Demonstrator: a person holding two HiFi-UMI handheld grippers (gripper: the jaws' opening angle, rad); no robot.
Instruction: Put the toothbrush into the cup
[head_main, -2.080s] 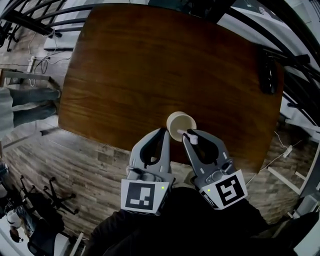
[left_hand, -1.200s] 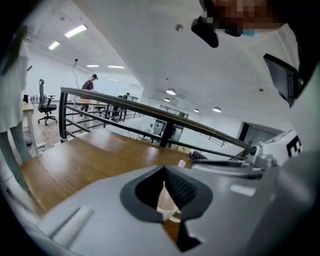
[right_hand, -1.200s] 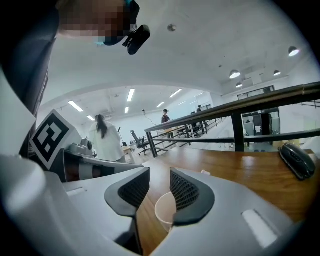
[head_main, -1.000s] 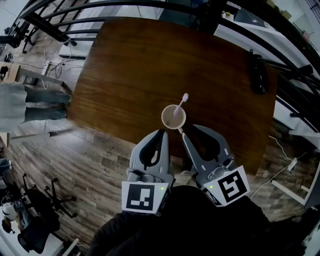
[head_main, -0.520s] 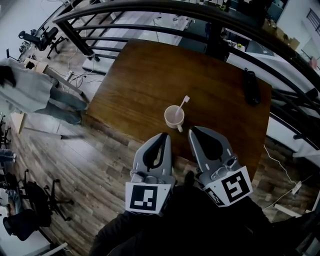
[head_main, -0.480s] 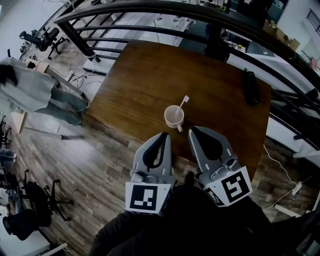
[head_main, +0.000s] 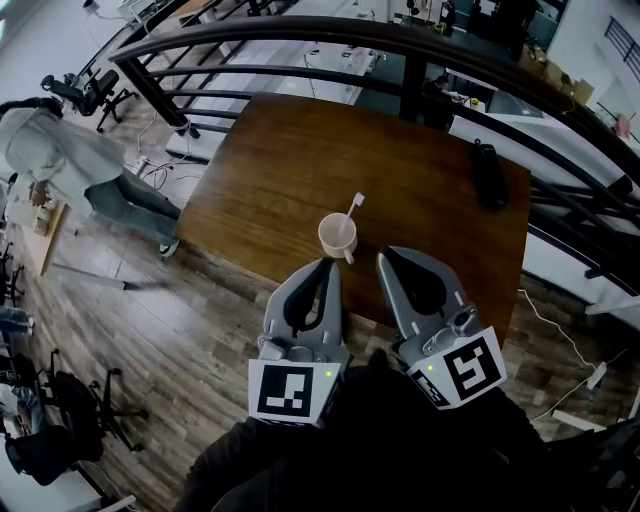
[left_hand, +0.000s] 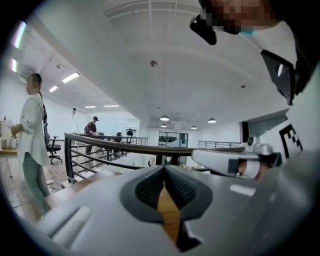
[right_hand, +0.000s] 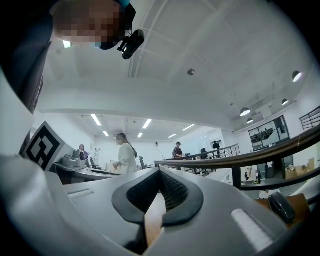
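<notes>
A cream cup (head_main: 337, 236) stands near the front edge of the brown wooden table (head_main: 290, 160). A pale pink toothbrush (head_main: 351, 212) leans in it, head up and to the right. My left gripper (head_main: 326, 264) is shut and empty, below and just left of the cup. My right gripper (head_main: 383, 254) is also shut with nothing in it, a little right of the cup's handle. Both hover over the table's front edge, apart from the cup. In the left gripper view the tips (left_hand: 164, 168) meet, and so do they in the right gripper view (right_hand: 159, 171); neither shows the cup.
A black object (head_main: 488, 176) lies near the table's right edge, also seen low in the right gripper view (right_hand: 281, 205). A dark metal railing (head_main: 300, 40) runs behind the table. A person in a pale top (head_main: 60, 155) stands at the left on the wood floor.
The toothbrush went from my right gripper into the cup and was let go. The right jaws shut. Both grippers drew back and up from the cup, and the view tilted up.
</notes>
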